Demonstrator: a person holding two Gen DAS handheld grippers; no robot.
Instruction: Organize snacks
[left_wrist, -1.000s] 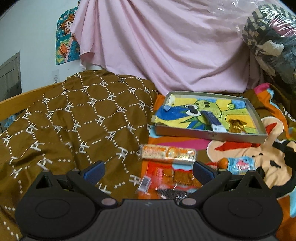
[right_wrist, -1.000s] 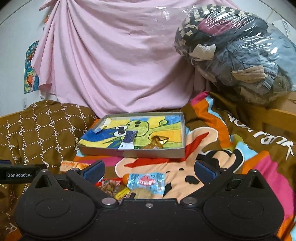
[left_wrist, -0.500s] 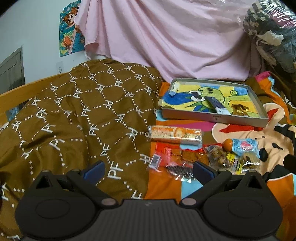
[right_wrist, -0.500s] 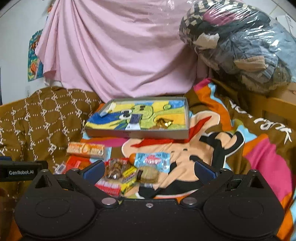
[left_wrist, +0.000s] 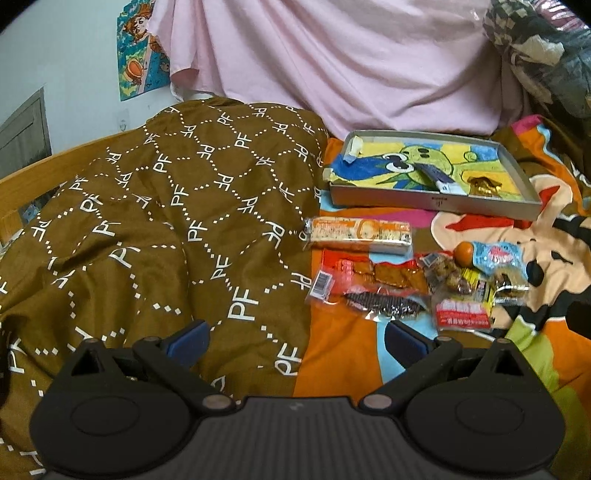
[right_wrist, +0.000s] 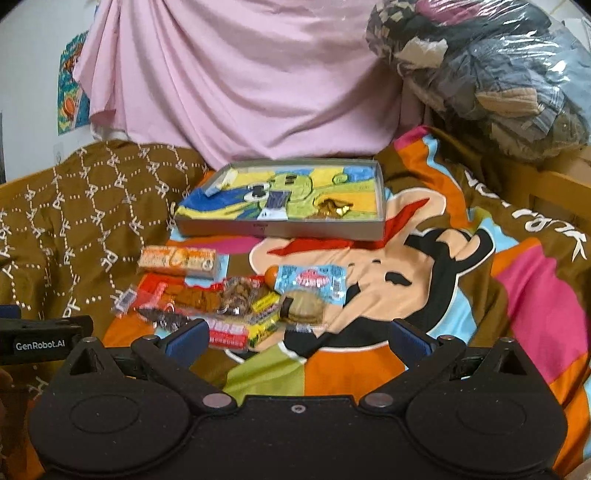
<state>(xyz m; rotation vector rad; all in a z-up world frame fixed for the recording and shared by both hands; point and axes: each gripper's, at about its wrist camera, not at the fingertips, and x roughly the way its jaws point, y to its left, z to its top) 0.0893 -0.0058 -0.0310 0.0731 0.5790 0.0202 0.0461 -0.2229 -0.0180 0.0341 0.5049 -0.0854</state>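
A shallow grey tray (left_wrist: 436, 204) (right_wrist: 280, 229) with a cartoon picture lies at the back of the bed; a dark blue packet (left_wrist: 437, 177) and a gold wrapper (left_wrist: 484, 185) rest inside. In front of it lies a pile of snacks: a long orange biscuit pack (left_wrist: 360, 234) (right_wrist: 178, 261), a red clear packet (left_wrist: 364, 282), a light blue packet (left_wrist: 496, 256) (right_wrist: 312, 282) and a round brown cake (right_wrist: 304, 313). My left gripper (left_wrist: 297, 341) hovers open, short of the pile. My right gripper (right_wrist: 299, 339) is open too, just short of the snacks.
A brown patterned quilt (left_wrist: 147, 221) is heaped on the left. A bright cartoon blanket (right_wrist: 443, 277) covers the bed. Pink cloth (right_wrist: 240, 81) hangs behind the tray. A plastic-wrapped bundle of clothes (right_wrist: 487, 74) sits back right by a wooden frame (right_wrist: 554, 184).
Both grippers have risen and pulled back, so more of the snack pile shows below the tray. Both stay open and empty.
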